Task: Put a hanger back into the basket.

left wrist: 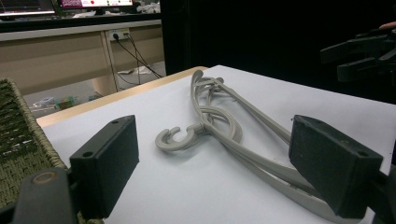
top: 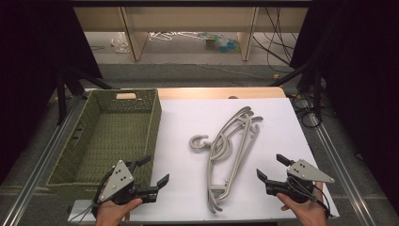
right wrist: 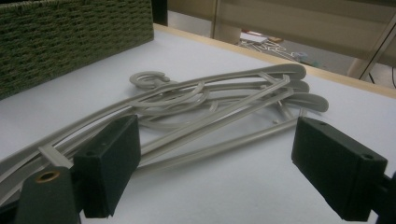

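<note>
A stack of grey plastic hangers (top: 231,153) lies on the white sheet (top: 282,122) in the middle of the table, hooks toward the left. In the left gripper view the hangers (left wrist: 219,126) lie ahead, one hook curling left. The right gripper view has the hangers (right wrist: 205,112) spread just beyond its jaws. My left gripper (top: 153,172) hovers open near the front edge, left of the stack, beside the basket's near corner. To the right of the stack my right gripper (top: 272,167) is held open as well. Nothing sits between either pair of jaws.
A green woven basket (top: 153,120) stands empty on the left side of the table, its wall (right wrist: 70,42) seen in the right gripper view. Metal rails (top: 42,155) run along both table sides. Beyond the far edge are wooden furniture legs, cables and floor clutter.
</note>
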`<state>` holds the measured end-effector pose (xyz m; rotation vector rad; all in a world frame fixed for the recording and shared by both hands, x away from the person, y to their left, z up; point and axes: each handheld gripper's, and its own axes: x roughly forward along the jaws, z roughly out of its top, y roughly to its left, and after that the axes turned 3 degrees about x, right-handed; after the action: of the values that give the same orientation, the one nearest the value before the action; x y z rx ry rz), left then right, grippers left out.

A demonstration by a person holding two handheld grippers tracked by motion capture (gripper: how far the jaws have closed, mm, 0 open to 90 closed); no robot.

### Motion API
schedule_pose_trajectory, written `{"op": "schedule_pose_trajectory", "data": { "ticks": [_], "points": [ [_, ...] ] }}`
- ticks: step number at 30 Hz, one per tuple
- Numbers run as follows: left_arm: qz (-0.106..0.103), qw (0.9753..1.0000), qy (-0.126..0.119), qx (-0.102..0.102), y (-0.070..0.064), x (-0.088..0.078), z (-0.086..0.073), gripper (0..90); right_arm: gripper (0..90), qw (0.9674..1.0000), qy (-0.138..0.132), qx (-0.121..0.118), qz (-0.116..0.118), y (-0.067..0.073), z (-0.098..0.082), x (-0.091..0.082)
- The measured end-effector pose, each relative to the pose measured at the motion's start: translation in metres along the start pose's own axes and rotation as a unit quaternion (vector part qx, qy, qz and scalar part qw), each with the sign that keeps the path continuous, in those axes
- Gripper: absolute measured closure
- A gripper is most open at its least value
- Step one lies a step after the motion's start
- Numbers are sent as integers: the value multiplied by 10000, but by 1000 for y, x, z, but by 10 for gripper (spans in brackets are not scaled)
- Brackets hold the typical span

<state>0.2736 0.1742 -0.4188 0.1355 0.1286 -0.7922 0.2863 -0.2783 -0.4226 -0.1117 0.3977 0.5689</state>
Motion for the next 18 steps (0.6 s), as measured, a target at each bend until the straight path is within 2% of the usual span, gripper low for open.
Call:
{"op": "schedule_pose_trajectory", "data": {
  "ticks": [2, 4, 8, 9, 10, 12, 15, 18],
  "points": [
    [5, 10000, 21, -2, 0, 0, 0, 159, 161, 10000, -33, -3, -36, 0, 0, 1],
    [5, 10000, 21, 49, 1, 1, 0, 159, 161, 9999, 53, 7, -96, 0, -1, 2],
    [-1, 10000, 40, -29, -1, 1, -1, 159, 161, 9998, 157, -4, -90, 2, 0, 5],
    [-25, 10000, -22, -20, -1, 2, -1, 159, 161, 9997, 223, -7, -64, 2, 0, 6],
    [5, 10000, 55, -11, -1, 1, -1, 158, 161, 9996, 266, 28, -43, 3, 1, 7],
    [-12, 9999, 86, 62, 0, 2, -1, 159, 162, 9992, 385, -11, 46, 5, 3, 13],
    [-9, 10000, 80, 45, -1, 3, -1, 159, 163, 9983, 566, -14, 124, 10, 6, 22],
    [-3, 9999, 103, 45, -2, 3, -1, 159, 167, 9974, 676, -53, 247, 20, 11, 32]
  ]
}}
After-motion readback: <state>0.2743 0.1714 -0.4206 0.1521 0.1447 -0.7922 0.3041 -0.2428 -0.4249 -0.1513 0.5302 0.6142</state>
